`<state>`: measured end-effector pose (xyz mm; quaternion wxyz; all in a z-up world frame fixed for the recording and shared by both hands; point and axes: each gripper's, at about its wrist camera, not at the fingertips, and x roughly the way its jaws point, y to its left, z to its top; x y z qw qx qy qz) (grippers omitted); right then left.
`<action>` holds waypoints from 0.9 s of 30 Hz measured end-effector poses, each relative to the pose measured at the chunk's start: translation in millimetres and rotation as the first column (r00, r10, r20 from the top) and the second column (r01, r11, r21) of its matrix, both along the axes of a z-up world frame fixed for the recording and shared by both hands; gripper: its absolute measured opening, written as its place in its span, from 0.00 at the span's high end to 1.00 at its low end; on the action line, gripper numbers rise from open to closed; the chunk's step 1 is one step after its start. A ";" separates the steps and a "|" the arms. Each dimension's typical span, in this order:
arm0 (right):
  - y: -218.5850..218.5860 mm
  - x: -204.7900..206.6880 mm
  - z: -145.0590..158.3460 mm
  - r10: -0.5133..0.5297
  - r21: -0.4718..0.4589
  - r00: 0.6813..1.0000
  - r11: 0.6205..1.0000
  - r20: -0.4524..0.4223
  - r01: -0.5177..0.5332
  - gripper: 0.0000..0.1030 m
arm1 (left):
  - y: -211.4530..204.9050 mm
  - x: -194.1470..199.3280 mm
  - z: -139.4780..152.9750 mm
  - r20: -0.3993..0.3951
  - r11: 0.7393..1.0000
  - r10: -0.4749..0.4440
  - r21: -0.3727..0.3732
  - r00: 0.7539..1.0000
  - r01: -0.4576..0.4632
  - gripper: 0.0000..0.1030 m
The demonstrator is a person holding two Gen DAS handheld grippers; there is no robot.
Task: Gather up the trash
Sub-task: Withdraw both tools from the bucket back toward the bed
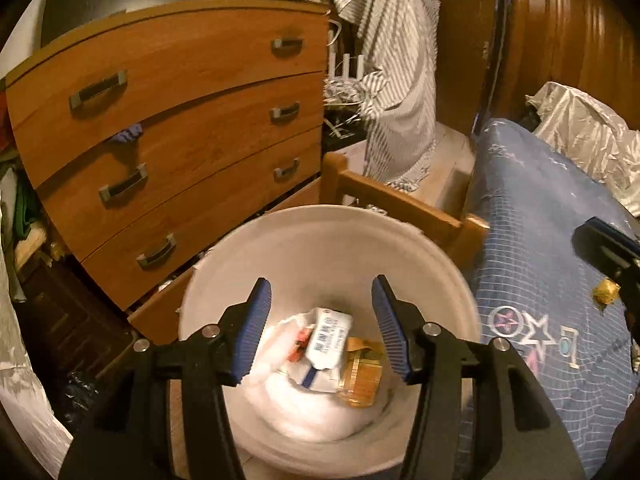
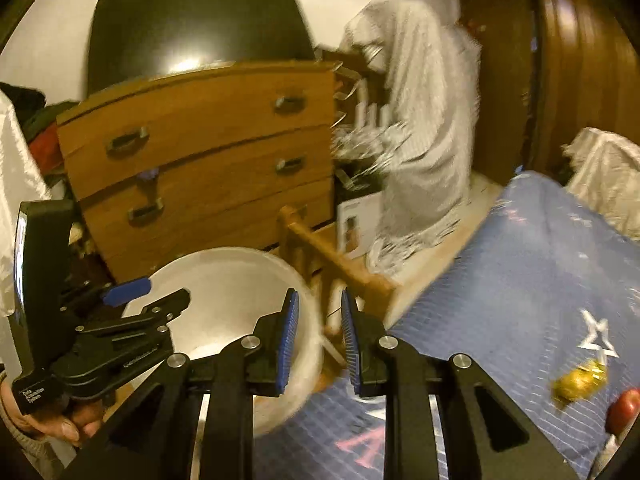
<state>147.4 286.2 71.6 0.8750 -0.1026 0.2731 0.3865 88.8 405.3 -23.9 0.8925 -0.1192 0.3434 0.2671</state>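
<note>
A white bin (image 1: 320, 212) stands on the floor between the dresser and the bed. Inside it lie a white printed packet (image 1: 328, 338), a yellow wrapper (image 1: 360, 376) and crumpled white plastic. My left gripper (image 1: 320, 284) hangs over the bin's mouth, open, with nothing between its blue pads. In the right wrist view the left gripper (image 2: 160, 294) reaches over the bin (image 2: 224, 256) from the left. My right gripper (image 2: 319, 294) hovers by the bin's right rim, jaws a narrow gap apart and empty. A crumpled gold wrapper (image 2: 580, 380) lies on the blue bedspread (image 2: 540, 260), to the right of it.
A wooden dresser (image 1: 180, 120) with curved drawers rises behind the bin. The bed's wooden end rail (image 1: 400, 204) runs beside the bin. A striped cloth (image 1: 400, 80) drapes over furniture beyond. A red object (image 2: 624, 404) sits on the bed near the wrapper. A hand (image 2: 60, 428) holds the left gripper.
</note>
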 end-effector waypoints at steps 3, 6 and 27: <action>-45.9 -6.9 1.5 -0.085 0.035 0.994 0.996 0.071 0.083 0.77 | -33.3 2.8 0.7 0.028 0.999 -0.035 0.004 0.999 0.035 0.44; -93.7 -11.6 -0.7 -0.163 0.059 0.981 0.986 0.109 0.157 0.76 | -68.2 8.2 -2.1 0.041 0.996 -0.089 0.016 0.995 0.088 0.40; -504.1 -65.7 -98.1 -0.676 0.014 0.735 0.736 -0.057 0.677 0.67 | -292.2 49.5 -51.6 -0.005 0.878 -0.477 -0.050 0.879 0.476 0.28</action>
